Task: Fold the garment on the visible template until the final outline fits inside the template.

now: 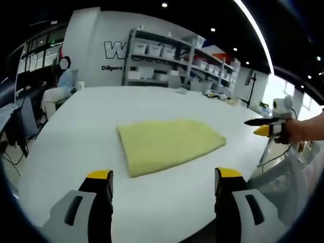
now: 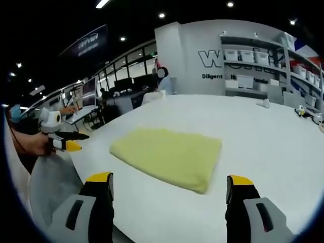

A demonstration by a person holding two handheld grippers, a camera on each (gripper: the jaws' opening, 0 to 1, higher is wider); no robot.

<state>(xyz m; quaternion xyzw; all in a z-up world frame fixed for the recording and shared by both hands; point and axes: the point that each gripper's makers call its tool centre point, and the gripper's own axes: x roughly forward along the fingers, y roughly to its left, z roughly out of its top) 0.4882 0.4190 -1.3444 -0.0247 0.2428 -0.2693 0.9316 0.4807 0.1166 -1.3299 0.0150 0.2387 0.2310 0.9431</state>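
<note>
Left gripper view has the left gripper [image 1: 164, 177] low, fingers apart over the white counter [image 1: 76, 131], the right gripper [image 1: 267, 126] past the counter's edge, fingers seemingly together, and a chair [image 1: 283, 182] below. Right gripper view has the right gripper [image 2: 169, 182] spread wide, the left gripper [image 2: 68, 144] off the counter's edge. The yellow garment [image 1: 169, 144] lies folded flat mid-counter, a rough rectangle; no template outline can be made out.

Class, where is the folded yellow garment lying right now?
In both gripper views the yellow garment lies flat on the white table, just ahead of the open jaws and touching neither gripper.
</note>
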